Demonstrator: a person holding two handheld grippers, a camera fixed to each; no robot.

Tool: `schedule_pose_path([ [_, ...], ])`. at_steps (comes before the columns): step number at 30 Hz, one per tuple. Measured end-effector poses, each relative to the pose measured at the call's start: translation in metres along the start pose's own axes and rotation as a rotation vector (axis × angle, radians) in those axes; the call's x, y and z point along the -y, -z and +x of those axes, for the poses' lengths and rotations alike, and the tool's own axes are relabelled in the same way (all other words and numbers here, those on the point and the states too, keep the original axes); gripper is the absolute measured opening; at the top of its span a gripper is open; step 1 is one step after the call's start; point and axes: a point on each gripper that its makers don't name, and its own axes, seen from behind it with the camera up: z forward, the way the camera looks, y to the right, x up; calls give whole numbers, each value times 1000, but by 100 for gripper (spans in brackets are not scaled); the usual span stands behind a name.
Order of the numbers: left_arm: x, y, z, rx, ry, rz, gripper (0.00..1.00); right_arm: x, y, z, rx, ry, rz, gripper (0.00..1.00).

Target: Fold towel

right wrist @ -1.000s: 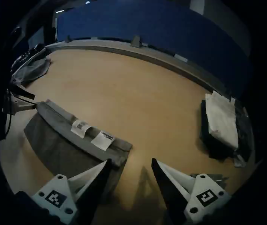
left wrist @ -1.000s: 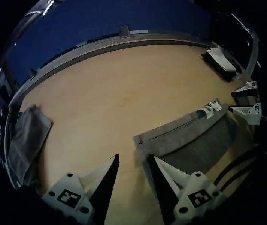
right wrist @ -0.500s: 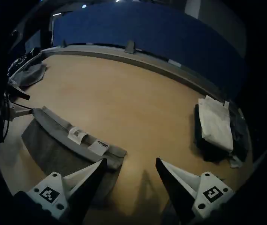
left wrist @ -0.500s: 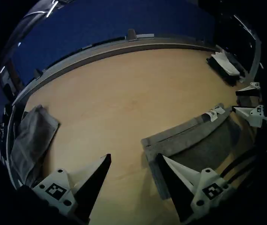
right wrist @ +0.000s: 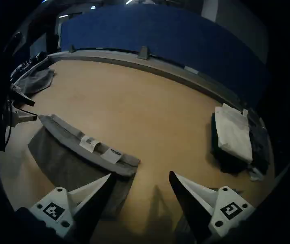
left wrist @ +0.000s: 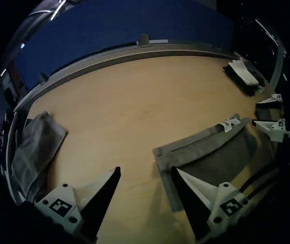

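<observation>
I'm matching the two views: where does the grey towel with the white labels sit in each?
Left gripper view: grey towel at lower right, its labelled end toward the right edge.
Right gripper view: grey towel at lower left, labels on its far hem.
Shared landmark: white-topped cloth stack, far right in both.

The towel (left wrist: 210, 148) by the jaws is matt grey cloth; the table (left wrist: 124, 101) beyond is smooth, low-sheen wood.
</observation>
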Motion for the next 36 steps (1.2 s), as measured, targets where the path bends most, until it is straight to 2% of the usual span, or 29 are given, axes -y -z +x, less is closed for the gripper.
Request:
schedule_pose_path([
  [9, -5, 13, -24, 17, 28, -9, 91, 8, 12, -23, 25, -2, 27, 100],
  [18, -17, 33, -57, 31, 102, -22, 92, 31, 24, -51, 52, 11, 83, 100],
  [25, -26, 45, -84, 49, 160, -37, 91, 43, 26, -66, 68, 1, 119, 100],
  [30, -31, 48, -96, 57, 188, -43, 91, 46, 25, -71, 76, -19, 140, 95],
  [36, -34, 49, -100, 57, 194, -47, 92, 47, 24, -77, 90, -28, 153, 85],
])
